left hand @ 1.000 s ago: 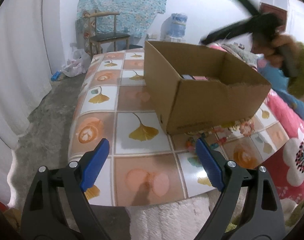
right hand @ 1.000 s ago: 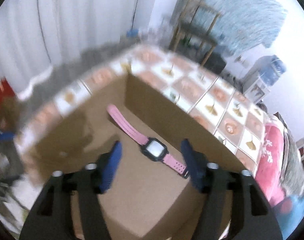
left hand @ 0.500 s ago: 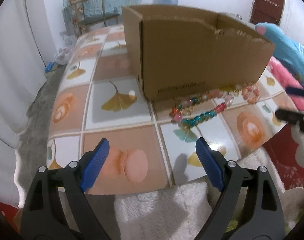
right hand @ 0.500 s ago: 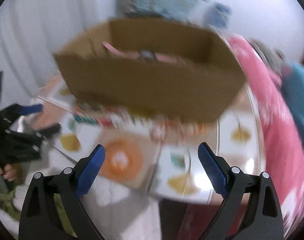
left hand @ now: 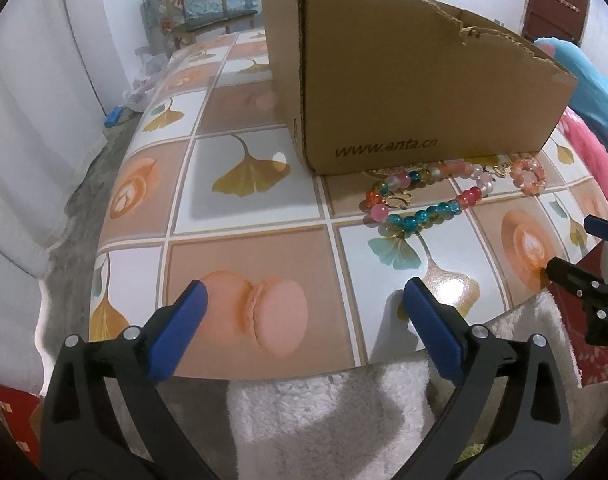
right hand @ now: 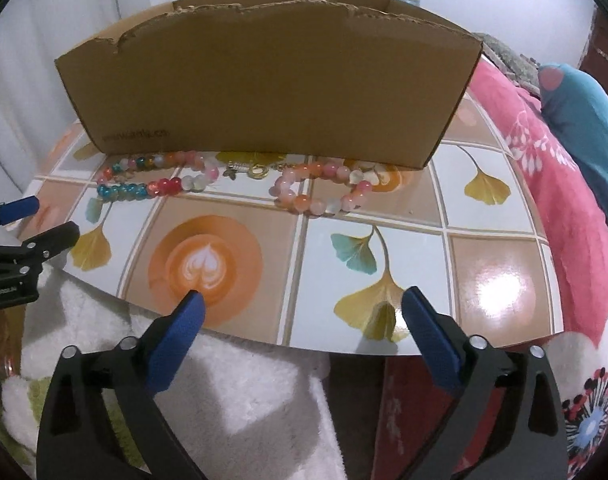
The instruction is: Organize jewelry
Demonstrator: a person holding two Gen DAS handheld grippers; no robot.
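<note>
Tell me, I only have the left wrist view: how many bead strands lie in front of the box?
Observer: Two. Right of the multicoloured strand, the right wrist view shows a whole pink and peach bead loop lying flat along the foot of the cardboard box.
Operator: Anything between the two?
Observer: A round gold clasp lies on the table between them, close to the box.
Operator: Is the right gripper carrying anything?
Observer: No. The right gripper hovers over the table's near edge. Its jaws have just been opening and stand wide apart with nothing between them.
</note>
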